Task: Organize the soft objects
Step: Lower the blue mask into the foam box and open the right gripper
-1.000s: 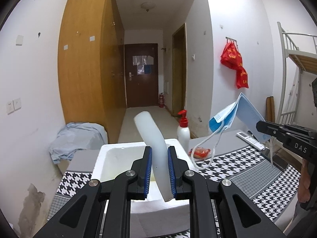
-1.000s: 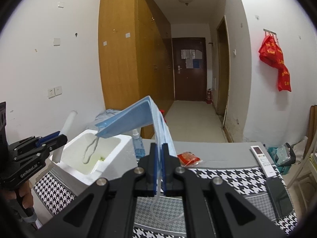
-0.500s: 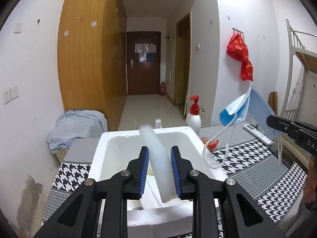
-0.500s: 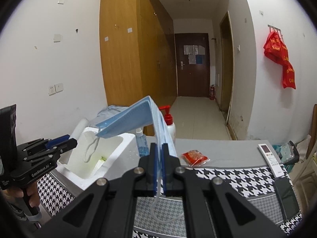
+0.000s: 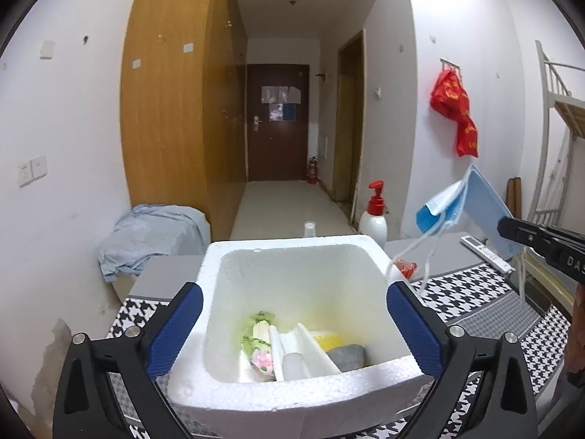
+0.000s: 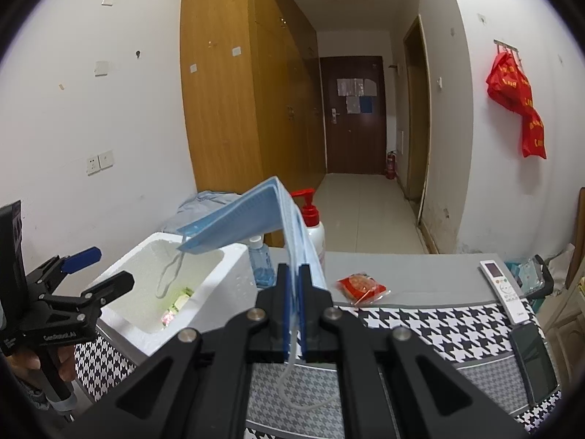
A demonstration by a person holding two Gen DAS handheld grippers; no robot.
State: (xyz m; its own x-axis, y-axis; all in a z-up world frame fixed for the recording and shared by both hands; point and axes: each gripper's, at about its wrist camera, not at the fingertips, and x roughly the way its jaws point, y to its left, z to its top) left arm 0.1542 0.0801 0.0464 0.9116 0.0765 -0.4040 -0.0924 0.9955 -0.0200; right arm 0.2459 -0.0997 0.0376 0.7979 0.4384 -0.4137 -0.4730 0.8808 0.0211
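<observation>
In the left wrist view, the left gripper (image 5: 292, 325) hangs above the foam box (image 5: 292, 391) with its jaws opening, spread wide and nothing between them; the blue pads (image 5: 175, 329) flank the box walls. Directly below and ahead of the fingers, the white foam tube (image 5: 292, 362) lies in the bottom of the box among a green packet (image 5: 257, 333) and a grey lump (image 5: 347, 353). The risk here is that the wide fingers catch the soft rim on the way out and drag or tip the light box. In the right wrist view, the right gripper (image 6: 294, 311) is pressed together on a folded blue face mask (image 6: 252, 225), which juts up and to the left of the fingers, one ear loop (image 6: 170, 274) dangling over the box opening. The pinch is only on the mask's edge, so the mask could slip or flop outside the wall, and the loop could snag on the left gripper, which sits just left of it.
</observation>
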